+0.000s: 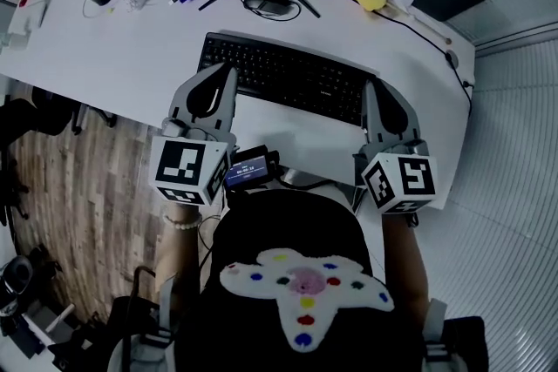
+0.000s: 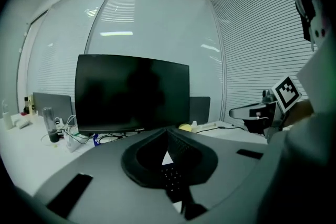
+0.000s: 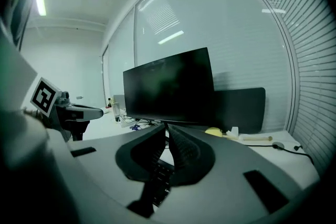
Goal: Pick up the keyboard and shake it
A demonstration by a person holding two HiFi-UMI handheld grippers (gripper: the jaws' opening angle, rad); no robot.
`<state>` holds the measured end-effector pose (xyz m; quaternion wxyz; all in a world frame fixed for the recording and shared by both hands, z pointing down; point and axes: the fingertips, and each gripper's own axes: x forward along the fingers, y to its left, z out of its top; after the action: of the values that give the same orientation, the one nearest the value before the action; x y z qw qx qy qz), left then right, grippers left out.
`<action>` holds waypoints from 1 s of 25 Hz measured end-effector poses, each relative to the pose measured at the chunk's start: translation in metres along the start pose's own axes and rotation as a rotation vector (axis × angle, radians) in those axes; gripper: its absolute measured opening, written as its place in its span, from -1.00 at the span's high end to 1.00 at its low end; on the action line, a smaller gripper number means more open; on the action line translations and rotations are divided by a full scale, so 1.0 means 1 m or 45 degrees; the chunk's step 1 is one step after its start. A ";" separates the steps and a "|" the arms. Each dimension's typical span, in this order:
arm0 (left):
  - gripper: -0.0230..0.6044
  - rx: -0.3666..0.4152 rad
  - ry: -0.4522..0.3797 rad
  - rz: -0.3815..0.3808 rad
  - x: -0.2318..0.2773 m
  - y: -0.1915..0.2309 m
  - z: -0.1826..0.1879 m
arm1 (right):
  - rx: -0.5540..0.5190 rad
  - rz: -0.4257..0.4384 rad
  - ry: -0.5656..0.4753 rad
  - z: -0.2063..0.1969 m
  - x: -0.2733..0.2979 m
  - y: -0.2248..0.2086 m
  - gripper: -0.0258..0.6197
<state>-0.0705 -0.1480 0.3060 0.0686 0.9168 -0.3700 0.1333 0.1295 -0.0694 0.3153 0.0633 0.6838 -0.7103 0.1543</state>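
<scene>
Above the table near its front edge, I hold the keyboard by both ends, left gripper and right gripper fingers clamped narrow on it, balanced for shaking

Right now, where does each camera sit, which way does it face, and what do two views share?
Head view: on the person's head, facing steeply down at keyboard, desk; shows left gripper, right gripper, torso.
Left gripper view: rides the left gripper, facing along its fingers toward the monitor; right gripper at right.
Right gripper view: rides the right gripper, facing the monitor; left gripper at left.
Both gripper views share monitor, keyboard.
</scene>
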 end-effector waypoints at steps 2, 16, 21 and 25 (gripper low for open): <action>0.87 0.017 -0.021 -0.007 -0.004 -0.008 0.007 | -0.013 0.027 -0.009 0.006 -0.003 0.006 0.78; 0.87 0.040 -0.063 -0.052 -0.014 -0.034 0.022 | -0.093 0.068 -0.021 0.018 -0.011 0.020 0.79; 0.87 0.055 -0.046 -0.060 -0.009 -0.037 0.019 | -0.089 0.068 -0.006 0.013 -0.011 0.019 0.79; 0.87 0.047 -0.044 -0.068 -0.006 -0.038 0.018 | -0.078 0.076 -0.002 0.011 -0.009 0.017 0.79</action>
<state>-0.0445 -0.1210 0.2864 0.0488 0.9296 -0.3441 0.1223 0.1141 -0.0635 0.2999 0.0791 0.6603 -0.7348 0.1336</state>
